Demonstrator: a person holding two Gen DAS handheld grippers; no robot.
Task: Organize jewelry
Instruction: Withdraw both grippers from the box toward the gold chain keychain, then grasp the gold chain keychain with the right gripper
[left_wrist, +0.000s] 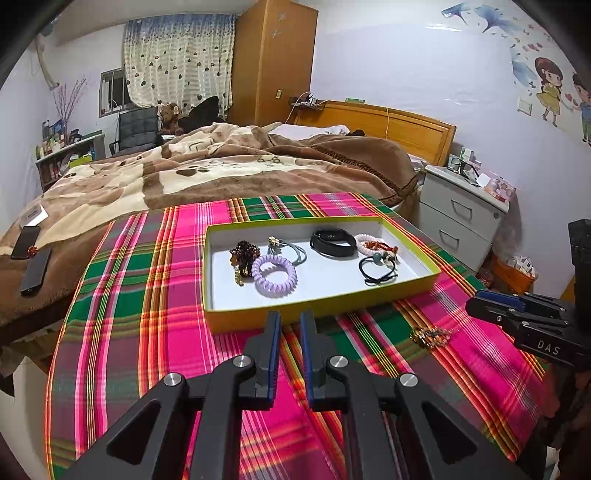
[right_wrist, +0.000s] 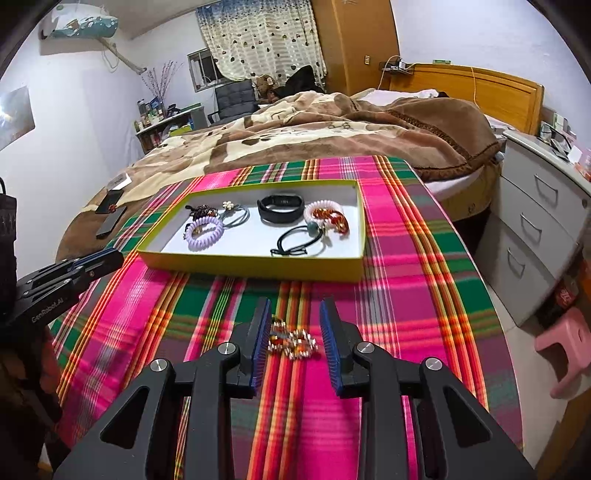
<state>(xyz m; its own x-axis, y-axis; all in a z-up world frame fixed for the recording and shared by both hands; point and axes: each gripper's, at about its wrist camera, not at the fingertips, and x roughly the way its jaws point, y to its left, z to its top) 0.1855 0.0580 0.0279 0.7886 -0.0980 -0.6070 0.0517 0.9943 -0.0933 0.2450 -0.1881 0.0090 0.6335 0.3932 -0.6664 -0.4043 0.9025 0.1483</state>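
Note:
A yellow-walled tray (left_wrist: 325, 308) (right_wrist: 255, 267) sits on the plaid cloth and holds a purple coil tie (left_wrist: 274, 275) (right_wrist: 204, 232), a dark beaded piece (left_wrist: 244, 253), a black band (left_wrist: 332, 242) (right_wrist: 280, 208), a white coil tie (right_wrist: 322, 211), and a black hair tie (left_wrist: 378, 271) (right_wrist: 295, 242). A beaded bracelet (right_wrist: 292, 341) (left_wrist: 430, 336) lies on the cloth outside the tray. My right gripper (right_wrist: 294, 310) is open with its fingers on either side of this bracelet. My left gripper (left_wrist: 290, 319) is nearly closed and empty, just before the tray's near wall.
The plaid-covered table (left_wrist: 147, 295) stands against a bed with a brown blanket (left_wrist: 221, 166). Two phones (left_wrist: 35, 271) lie on the bed at the left. A grey drawer cabinet (right_wrist: 535, 214) and a pink stool (right_wrist: 565, 347) stand to the right.

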